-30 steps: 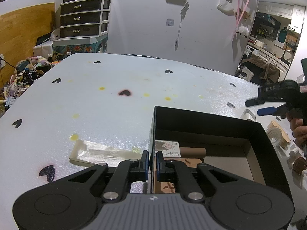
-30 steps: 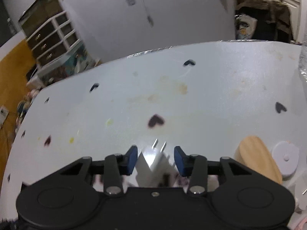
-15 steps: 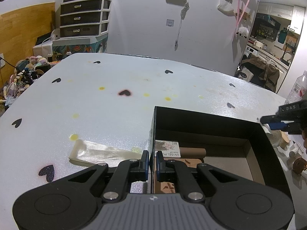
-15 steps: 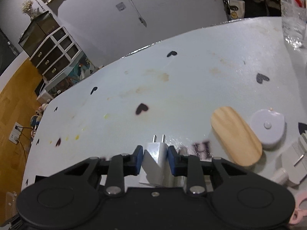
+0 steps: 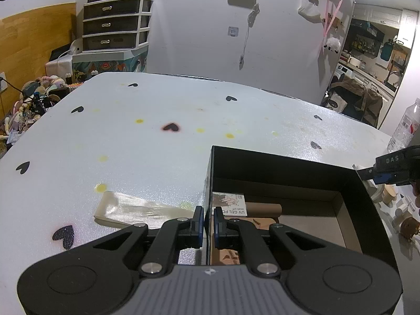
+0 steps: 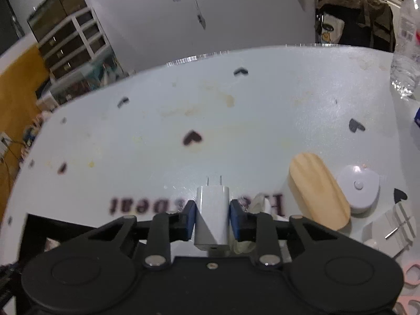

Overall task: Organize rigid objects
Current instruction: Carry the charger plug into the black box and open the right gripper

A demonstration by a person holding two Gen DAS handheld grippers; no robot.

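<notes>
Between the blue pads of the right gripper (image 6: 212, 219) a white charger (image 6: 212, 214) is pinched, prongs pointing forward, held just above the white table (image 6: 236, 120). Just beside it on the right, an oval wooden piece (image 6: 319, 190) is seen lying flat, and a round white puck light (image 6: 358, 189) sits next to that. A clear bottle (image 6: 408, 42) is seen at the table's far right edge. Printed lettering is visible on the table behind the charger, partly hidden by it.

Over on the left, the left gripper (image 5: 207, 223) is clamped on the near-left wall of the black box (image 5: 275, 168), one pad outside and one inside, pressed almost together. Inside the box, a small printed packet (image 5: 231, 204) and a brown tube (image 5: 263, 208) are seen lying at the near-left end, with a brown card partly hidden below them. A strip of clear tape (image 5: 136, 208) is seen on the table left of the box. At the right edge of that view, the right gripper (image 5: 393, 168) shows beyond the box's right wall, outside it.
</notes>
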